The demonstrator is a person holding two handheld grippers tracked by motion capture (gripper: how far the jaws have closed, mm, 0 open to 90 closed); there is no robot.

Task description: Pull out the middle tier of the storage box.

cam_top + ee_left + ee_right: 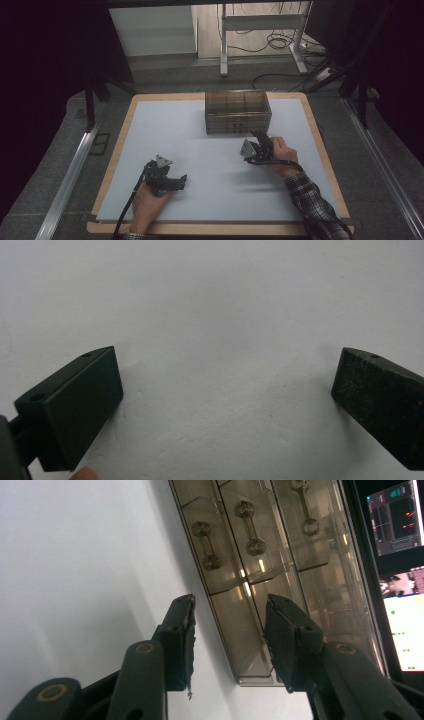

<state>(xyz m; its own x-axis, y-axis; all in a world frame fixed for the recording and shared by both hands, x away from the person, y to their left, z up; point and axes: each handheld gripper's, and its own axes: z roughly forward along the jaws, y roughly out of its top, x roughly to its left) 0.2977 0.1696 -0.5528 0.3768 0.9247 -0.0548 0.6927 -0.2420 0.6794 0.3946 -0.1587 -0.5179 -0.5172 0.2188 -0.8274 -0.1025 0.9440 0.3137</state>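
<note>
The right claw (256,142) sits released just at six o'clock of the drawer box (238,111); the left claw (172,181), jaws wide, rests well apart over bare worktop (200,155).

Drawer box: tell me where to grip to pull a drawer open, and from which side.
Grip a dumbbell-shaped handle on the front of the smoky clear drawer box, coming from the person's side; the handles stand proud there. The right tool is open before that face, not yet on one.
</note>
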